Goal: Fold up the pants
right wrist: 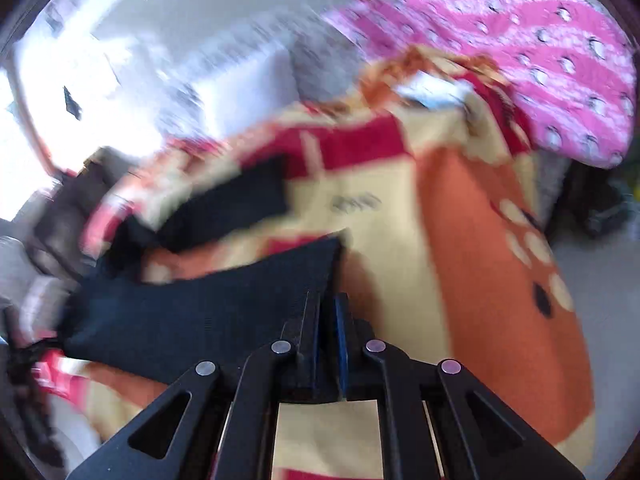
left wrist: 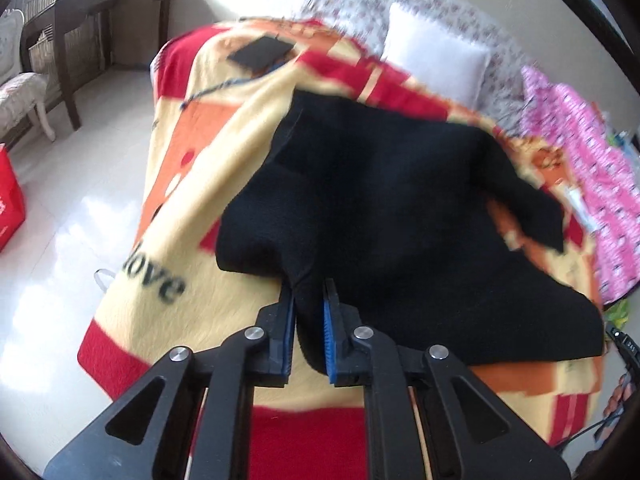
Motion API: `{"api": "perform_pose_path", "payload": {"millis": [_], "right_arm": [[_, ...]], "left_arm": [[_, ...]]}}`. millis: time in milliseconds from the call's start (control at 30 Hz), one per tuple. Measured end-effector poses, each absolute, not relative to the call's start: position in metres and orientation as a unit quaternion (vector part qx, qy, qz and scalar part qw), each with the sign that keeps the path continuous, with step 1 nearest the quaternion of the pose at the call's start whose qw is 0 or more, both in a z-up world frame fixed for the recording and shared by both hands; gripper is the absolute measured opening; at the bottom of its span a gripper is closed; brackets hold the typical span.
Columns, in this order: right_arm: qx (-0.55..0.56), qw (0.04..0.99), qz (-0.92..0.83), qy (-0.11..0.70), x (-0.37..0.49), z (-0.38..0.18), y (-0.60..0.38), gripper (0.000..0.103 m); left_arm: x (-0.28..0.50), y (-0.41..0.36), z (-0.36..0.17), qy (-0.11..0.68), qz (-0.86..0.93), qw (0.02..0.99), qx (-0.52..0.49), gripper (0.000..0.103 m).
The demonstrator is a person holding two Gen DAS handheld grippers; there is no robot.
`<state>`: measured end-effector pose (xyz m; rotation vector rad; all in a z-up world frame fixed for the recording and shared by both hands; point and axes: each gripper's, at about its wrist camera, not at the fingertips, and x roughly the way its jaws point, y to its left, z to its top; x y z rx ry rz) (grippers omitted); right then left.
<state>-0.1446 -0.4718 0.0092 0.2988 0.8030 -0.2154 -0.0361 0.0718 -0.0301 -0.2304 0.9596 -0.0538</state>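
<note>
Black pants [left wrist: 392, 208] lie spread on a yellow, red and orange blanket [left wrist: 208, 148] over a bed. My left gripper [left wrist: 310, 286] is shut on a bunched edge of the pants near me, and the cloth fills the gap between its blue pads. In the blurred right wrist view the pants [right wrist: 192, 312] stretch away to the left. My right gripper [right wrist: 326, 300] is shut on their near right corner, which is lifted off the blanket [right wrist: 492, 240]. A second black part of the pants [right wrist: 236, 204] lies farther back.
A white pillow [left wrist: 436, 64] and floral bedding [left wrist: 344, 4] lie at the head of the bed. Pink patterned cloth [left wrist: 600, 184] [right wrist: 540, 60] is heaped at the bed's right side. A dark wooden desk [left wrist: 96, 12], a chair [left wrist: 20, 96] and a red bag [left wrist: 10, 200] stand on the pale floor at left.
</note>
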Motion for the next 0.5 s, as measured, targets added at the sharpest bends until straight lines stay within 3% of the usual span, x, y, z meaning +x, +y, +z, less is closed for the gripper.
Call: {"api": "perform_pose_path", "payload": {"millis": [67, 133, 233, 300, 500], "right_arm": [[0.101, 0.887, -0.151, 0.425, -0.138, -0.007, -0.472, 0.012], [0.111, 0.882, -0.15, 0.432, -0.137, -0.012, -0.474, 0.012], [0.109, 0.9, -0.121, 0.405, -0.139, 0.005, -0.461, 0.019], [0.094, 0.911, -0.089, 0.39, -0.134, 0.017, -0.442, 0.041], [0.074, 0.915, 0.051, 0.393, -0.101, 0.015, -0.361, 0.043]], "left_arm": [[-0.039, 0.074, -0.036, 0.46, -0.021, 0.881, -0.108, 0.021], [-0.046, 0.077, -0.029, 0.452, -0.009, 0.886, -0.102, 0.037], [-0.055, 0.08, -0.01, 0.425, 0.011, 0.901, -0.082, 0.045], [-0.058, 0.082, -0.001, 0.411, 0.025, 0.909, -0.064, 0.046], [-0.046, 0.074, 0.007, 0.399, 0.016, 0.915, -0.062, 0.047]]}}
